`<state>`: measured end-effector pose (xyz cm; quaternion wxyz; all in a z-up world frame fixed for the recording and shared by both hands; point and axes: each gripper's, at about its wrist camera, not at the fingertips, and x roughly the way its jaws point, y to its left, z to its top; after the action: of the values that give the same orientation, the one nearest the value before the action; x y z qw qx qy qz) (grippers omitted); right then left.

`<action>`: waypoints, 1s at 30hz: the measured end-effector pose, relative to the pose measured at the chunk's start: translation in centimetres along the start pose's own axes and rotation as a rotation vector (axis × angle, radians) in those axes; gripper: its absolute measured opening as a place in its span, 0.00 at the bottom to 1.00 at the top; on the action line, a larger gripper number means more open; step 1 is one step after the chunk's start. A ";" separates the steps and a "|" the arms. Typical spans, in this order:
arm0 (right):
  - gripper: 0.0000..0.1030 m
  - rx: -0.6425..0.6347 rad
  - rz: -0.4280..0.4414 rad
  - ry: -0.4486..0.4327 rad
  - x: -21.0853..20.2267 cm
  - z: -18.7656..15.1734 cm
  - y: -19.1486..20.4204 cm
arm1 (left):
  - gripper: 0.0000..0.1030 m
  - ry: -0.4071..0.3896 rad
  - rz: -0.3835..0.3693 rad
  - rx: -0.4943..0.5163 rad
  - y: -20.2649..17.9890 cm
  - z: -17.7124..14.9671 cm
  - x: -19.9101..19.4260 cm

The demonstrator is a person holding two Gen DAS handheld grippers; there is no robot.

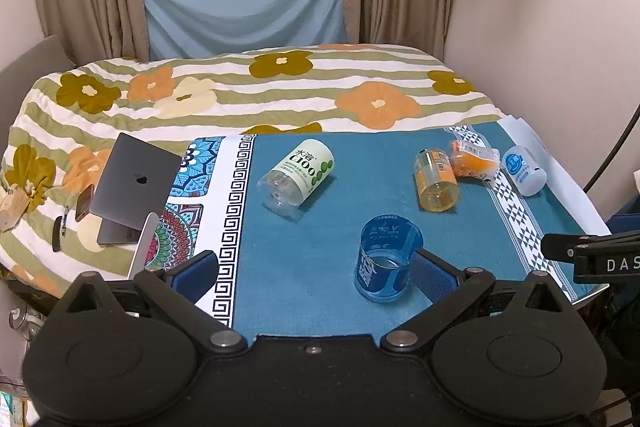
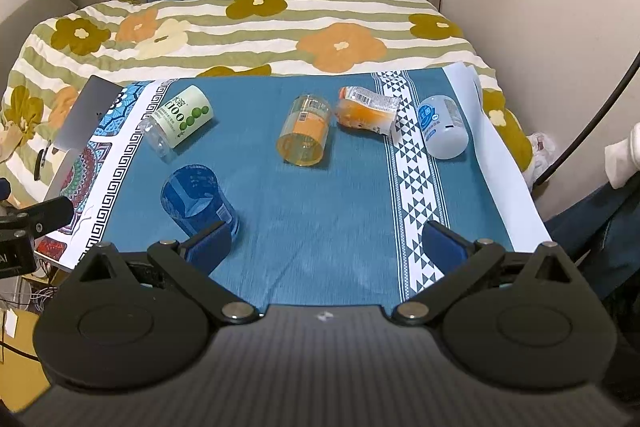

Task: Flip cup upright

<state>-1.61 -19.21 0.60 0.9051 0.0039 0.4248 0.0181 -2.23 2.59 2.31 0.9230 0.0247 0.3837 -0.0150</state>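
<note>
A clear blue cup (image 1: pixel 386 259) stands upright on the teal tablecloth (image 1: pixel 320 267), mouth up. My left gripper (image 1: pixel 316 269) is open; its right pad (image 1: pixel 434 273) is close beside the cup, the cup not between the fingers. In the right wrist view the same cup (image 2: pixel 196 201) stands just beyond the left pad (image 2: pixel 210 245) of my open, empty right gripper (image 2: pixel 328 247). An orange cup (image 2: pixel 306 135) lies on its side mid-table, also in the left wrist view (image 1: pixel 436 181).
A green-labelled clear cup (image 1: pixel 298 177) lies on its side at the left. An orange snack packet (image 1: pixel 474 159) and a white-blue bottle (image 1: pixel 524 171) lie at the right. A laptop (image 1: pixel 128 191) rests on the flowered bedspread (image 1: pixel 240 95). The other gripper's tip (image 1: pixel 592 251) shows at the right edge.
</note>
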 end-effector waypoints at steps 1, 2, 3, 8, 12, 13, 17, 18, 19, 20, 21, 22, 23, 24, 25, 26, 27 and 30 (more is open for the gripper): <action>1.00 0.000 0.000 0.001 0.0 0.1 0.0 | 1.00 0.001 0.000 0.000 0.0 0.0 0.1; 1.00 0.001 -0.001 0.001 0.0 0.1 0.0 | 1.00 0.003 -0.002 0.001 0.0 0.0 0.1; 1.00 0.000 0.000 0.001 0.0 0.1 0.0 | 1.00 0.003 -0.002 0.002 0.0 0.0 0.2; 1.00 0.002 -0.001 0.001 0.0 0.1 0.0 | 1.00 0.005 -0.002 0.005 -0.1 0.1 0.2; 1.00 0.005 -0.001 0.005 0.2 0.2 -0.1 | 1.00 0.008 -0.002 0.006 -0.2 0.1 0.3; 1.00 0.004 -0.001 0.006 0.2 0.3 -0.1 | 1.00 0.009 -0.002 0.006 -0.2 0.1 0.3; 1.00 0.004 0.000 0.005 0.2 0.2 -0.1 | 1.00 0.009 -0.001 0.009 -0.1 0.0 0.3; 1.00 0.004 0.000 0.005 0.3 0.2 -0.1 | 1.00 0.009 0.000 0.009 -0.1 0.0 0.3; 1.00 0.004 0.000 0.005 0.3 0.3 -0.1 | 1.00 0.009 0.000 0.009 0.0 0.0 0.3; 1.00 0.005 0.000 0.005 0.3 0.3 -0.1 | 1.00 0.008 0.001 0.009 0.0 -0.1 0.3; 1.00 0.005 0.001 0.005 0.3 0.3 -0.1 | 1.00 0.009 0.003 0.009 0.0 -0.1 0.3; 1.00 0.005 0.000 0.004 0.3 0.3 -0.1 | 1.00 0.008 0.005 0.009 0.0 -0.1 0.3; 1.00 0.005 0.000 0.004 0.3 0.3 -0.1 | 1.00 0.008 0.006 0.009 0.1 -0.2 0.3; 1.00 0.005 0.000 0.005 0.3 0.3 -0.1 | 1.00 0.008 0.007 0.009 0.1 -0.1 0.3; 1.00 0.006 -0.001 0.005 0.3 0.3 -0.1 | 1.00 0.009 0.008 0.010 0.1 -0.1 0.3; 1.00 0.006 0.000 0.005 0.3 0.3 -0.1 | 1.00 0.008 0.006 0.010 0.1 -0.1 0.3; 1.00 0.005 0.000 0.004 0.3 0.3 -0.1 | 1.00 0.006 0.004 0.009 0.1 -0.2 0.3; 1.00 0.005 -0.002 0.002 0.3 0.2 0.0 | 1.00 0.001 0.000 0.003 0.3 -0.2 0.1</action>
<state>-1.24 -19.17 0.49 0.9047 0.0059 0.4256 0.0162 -2.24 2.85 2.10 0.9227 0.0262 0.3844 -0.0158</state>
